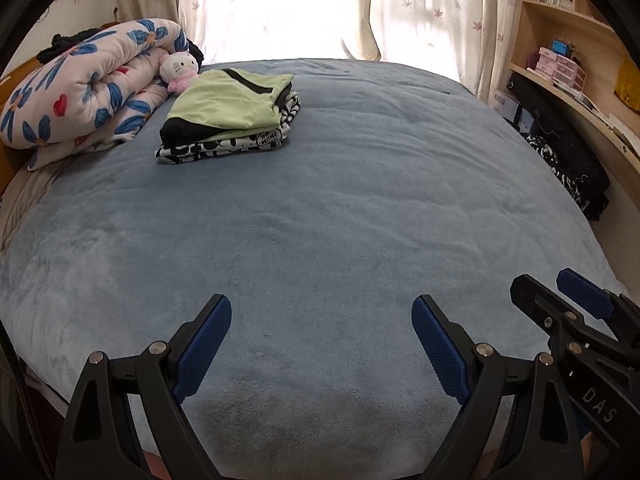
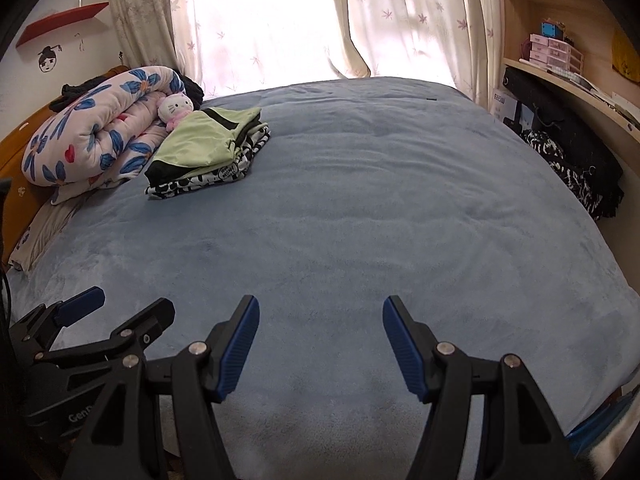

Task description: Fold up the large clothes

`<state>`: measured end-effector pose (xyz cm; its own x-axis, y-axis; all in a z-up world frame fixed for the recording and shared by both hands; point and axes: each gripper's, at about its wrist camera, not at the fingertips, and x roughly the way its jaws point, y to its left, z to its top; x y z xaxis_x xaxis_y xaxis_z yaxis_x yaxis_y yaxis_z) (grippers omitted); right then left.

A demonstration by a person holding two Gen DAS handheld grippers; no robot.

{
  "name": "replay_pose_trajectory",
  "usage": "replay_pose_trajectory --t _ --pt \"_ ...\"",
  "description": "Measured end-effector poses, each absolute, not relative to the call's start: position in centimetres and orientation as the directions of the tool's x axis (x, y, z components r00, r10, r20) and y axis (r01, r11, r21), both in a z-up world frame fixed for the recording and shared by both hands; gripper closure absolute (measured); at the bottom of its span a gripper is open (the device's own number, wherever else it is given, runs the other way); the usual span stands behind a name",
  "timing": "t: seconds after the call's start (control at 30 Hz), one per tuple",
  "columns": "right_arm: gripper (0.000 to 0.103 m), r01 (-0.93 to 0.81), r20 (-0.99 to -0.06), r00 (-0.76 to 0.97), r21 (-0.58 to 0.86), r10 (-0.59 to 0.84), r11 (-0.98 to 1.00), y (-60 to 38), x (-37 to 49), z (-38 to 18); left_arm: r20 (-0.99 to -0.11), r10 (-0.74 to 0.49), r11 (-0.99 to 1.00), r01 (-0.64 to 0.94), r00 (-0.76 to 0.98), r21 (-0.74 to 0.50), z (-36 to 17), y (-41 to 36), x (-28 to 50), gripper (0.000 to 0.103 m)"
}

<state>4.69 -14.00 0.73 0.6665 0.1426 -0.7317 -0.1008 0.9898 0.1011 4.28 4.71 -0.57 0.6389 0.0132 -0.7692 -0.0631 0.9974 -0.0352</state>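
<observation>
Over the near edge of the bed, the left gripper [image 1: 322, 344] and the right gripper [image 2: 320, 344] hang side by side, both angled down at the blue blanket [image 1: 340, 200]. Each has its blue pads spread apart with nothing between them, so neither is carrying cloth. Bare blanket lies ahead of them, which probably serves as the folding surface. Farther off, toward the headboard, sits a stack of folded clothes [image 1: 230, 114], a pale green piece on top of a black-and-white patterned one, set to the side likely to keep the middle free. A cat plush [image 1: 179, 69] leans just beside that stack against a rolled floral quilt [image 1: 88, 80]. Dark and patterned cloth [image 2: 576, 172] is heaped past the right edge of the bed; whether it is the next garment to fold I cannot tell.
</observation>
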Motion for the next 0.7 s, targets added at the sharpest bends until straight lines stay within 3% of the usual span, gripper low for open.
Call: replay_pose_trajectory --t 0.7 --pt "0.038 -0.086 -0.754 0.641 0.121 0.147 0.989 -14.7 5.3 -0.6 -0.79 0.023 0.997 -0.071 0.613 -0.025 -1.3 4.2 4.9 0.012"
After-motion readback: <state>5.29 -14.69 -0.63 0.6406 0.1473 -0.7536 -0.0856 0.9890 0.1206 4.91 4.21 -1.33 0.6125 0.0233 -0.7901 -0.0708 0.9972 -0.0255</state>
